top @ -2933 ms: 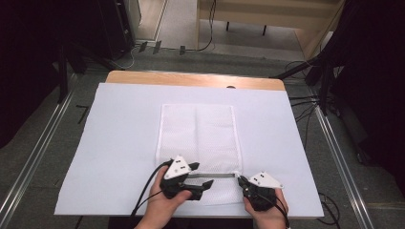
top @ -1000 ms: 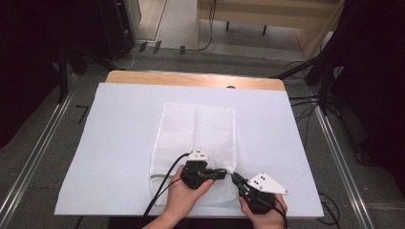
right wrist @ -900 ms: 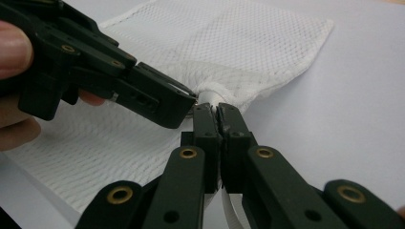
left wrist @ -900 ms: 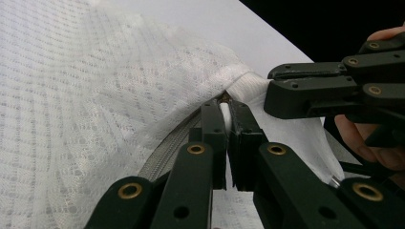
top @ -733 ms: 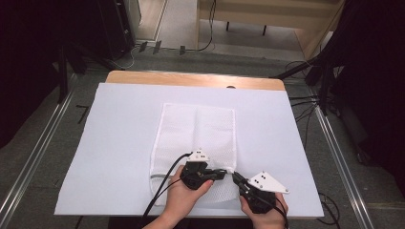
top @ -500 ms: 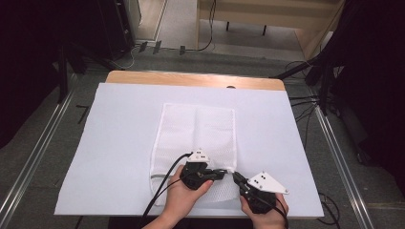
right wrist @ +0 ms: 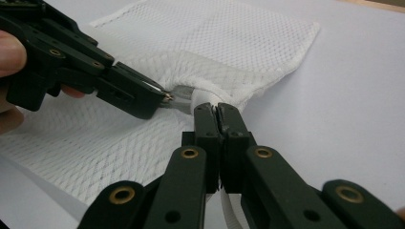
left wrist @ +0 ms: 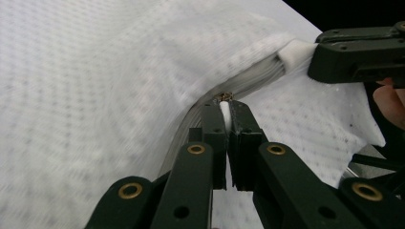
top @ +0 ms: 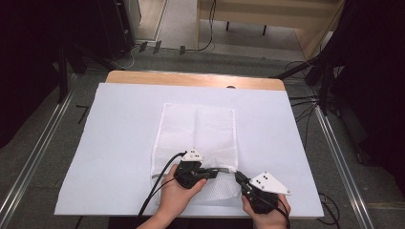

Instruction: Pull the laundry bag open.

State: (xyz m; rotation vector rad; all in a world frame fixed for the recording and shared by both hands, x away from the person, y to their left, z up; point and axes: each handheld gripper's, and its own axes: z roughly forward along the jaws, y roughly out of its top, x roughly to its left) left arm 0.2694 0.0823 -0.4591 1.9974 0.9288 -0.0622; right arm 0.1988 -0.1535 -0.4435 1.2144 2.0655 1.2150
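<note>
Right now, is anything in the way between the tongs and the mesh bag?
No. Both tongs already pinch the mesh bag at its near edge: the left tongs are shut on the zipper pull, and the right tongs are shut on the white corner. Nothing sits between them.

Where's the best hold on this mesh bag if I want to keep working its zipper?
Grip the mesh bag by the thick hem at its near end, from the person's side. The left gripper pinches the zipper pull, the right gripper the white corner; the netting elsewhere looks too flimsy.
</note>
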